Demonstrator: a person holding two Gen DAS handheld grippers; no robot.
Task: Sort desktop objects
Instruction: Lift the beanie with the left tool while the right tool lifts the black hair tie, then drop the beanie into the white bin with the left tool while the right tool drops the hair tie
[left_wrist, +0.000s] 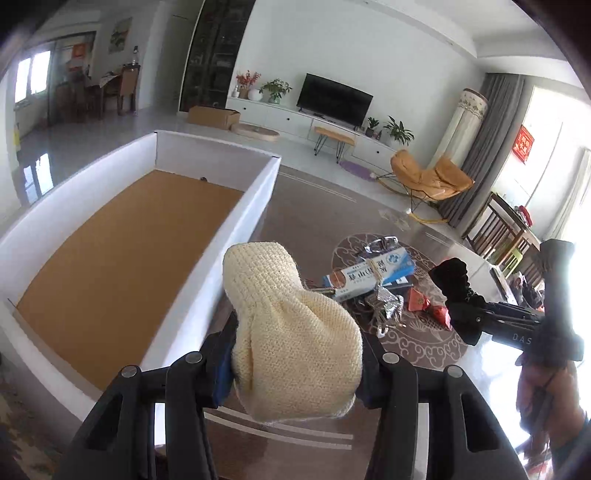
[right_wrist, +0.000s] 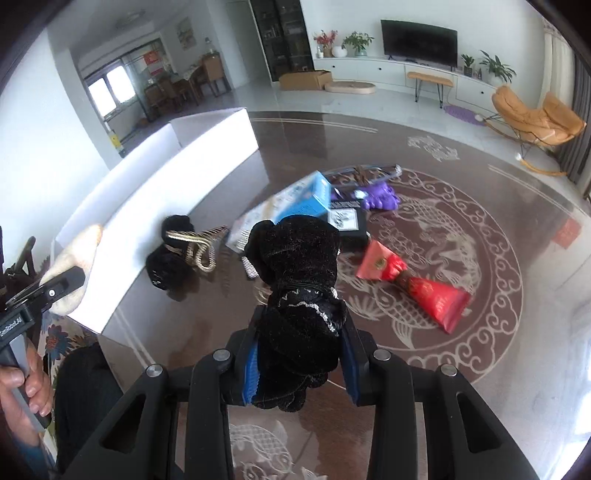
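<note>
A: Left wrist view first. What is the left gripper (left_wrist: 295, 365) doing?

B: It is clenched on a cream knitted item (left_wrist: 288, 332), pinched across its waist. The knit's long axis runs from the bottom centre of the frame up and slightly left, and its far end bulges out at mid-frame.

A: And around it?

B: A white box (left_wrist: 236, 206) with a brown floor fills the left half, its long side running from lower left toward upper centre. Right of centre, on the dark patterned table (left_wrist: 303, 218), lies a heap: a blue and white carton (left_wrist: 373, 273), a crumpled silver wrapper (left_wrist: 388, 306) and red packets (left_wrist: 428, 304). At right the right gripper (left_wrist: 461, 295) comes in from the frame edge, holding a black velvet scrunchie (left_wrist: 454, 277) that points left and upward.

A: Now the right wrist view.

B: The right gripper (right_wrist: 299, 365) is closed on the black velvet scrunchie (right_wrist: 299, 295), squeezing its near part. The scrunchie stands lengthwise up the frame's centre, its free end toward the carton (right_wrist: 288, 206).

A: The rest of the table (right_wrist: 517, 236)?

B: Red packets (right_wrist: 413, 280) lie right of centre, a purple item (right_wrist: 380, 197) above them, and a second black scrunchie with a pale cord (right_wrist: 177, 251) just beside the white box (right_wrist: 166, 206) at left. At the far left edge a hand (right_wrist: 26, 384) holds the left gripper (right_wrist: 70, 291), with the cream knitted item (right_wrist: 79, 243) in it.
</note>
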